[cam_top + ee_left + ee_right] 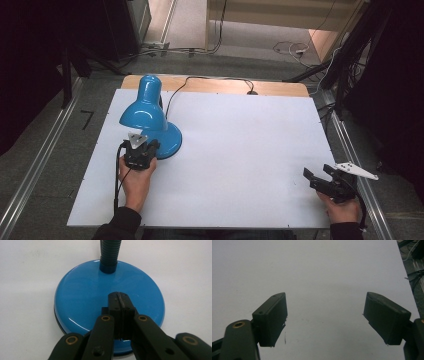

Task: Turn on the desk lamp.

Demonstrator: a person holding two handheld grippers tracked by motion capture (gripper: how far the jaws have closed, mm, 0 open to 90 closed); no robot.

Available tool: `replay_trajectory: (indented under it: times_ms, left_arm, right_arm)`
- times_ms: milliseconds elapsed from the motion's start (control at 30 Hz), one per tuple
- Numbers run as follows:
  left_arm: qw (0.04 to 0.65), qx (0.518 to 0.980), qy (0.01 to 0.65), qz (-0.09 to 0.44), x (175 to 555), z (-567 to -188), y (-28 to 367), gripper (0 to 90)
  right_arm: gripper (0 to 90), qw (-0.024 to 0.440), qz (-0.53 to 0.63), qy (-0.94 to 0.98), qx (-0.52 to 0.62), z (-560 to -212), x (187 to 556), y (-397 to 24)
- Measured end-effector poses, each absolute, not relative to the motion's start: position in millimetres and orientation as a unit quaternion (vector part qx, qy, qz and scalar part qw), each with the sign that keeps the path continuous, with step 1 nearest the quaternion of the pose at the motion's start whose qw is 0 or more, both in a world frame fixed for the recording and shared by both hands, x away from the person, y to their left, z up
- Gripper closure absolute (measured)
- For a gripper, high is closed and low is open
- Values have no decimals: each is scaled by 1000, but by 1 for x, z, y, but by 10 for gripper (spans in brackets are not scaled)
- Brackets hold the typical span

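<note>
A glossy blue desk lamp [150, 117] stands at the left of the white tabletop [240, 150], its bell shade tipped toward the near-left and a ribbed black neck [109, 252] rising from the round base [82, 295]. The left gripper [145, 146] sits with its jaws pressed together right over the near part of that base. A black cord [200, 79] runs from the lamp toward the far edge. Well apart, at the near right corner, the right gripper [320, 175] hangs with jaws spread wide over bare tabletop
</note>
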State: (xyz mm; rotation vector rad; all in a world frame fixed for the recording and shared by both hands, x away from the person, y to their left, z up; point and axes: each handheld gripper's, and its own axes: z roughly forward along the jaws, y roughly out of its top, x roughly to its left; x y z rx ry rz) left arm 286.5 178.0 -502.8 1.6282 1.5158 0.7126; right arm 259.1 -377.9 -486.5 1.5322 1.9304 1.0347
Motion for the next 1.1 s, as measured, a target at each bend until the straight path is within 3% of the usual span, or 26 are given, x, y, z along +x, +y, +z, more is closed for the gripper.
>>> replay_trajectory:
  times_ms: [1100]
  left_arm:
    - [378,654,582,302,285,-504,174,900]
  right_arm:
    - [175,232,377,702,558,-486,258,-378]
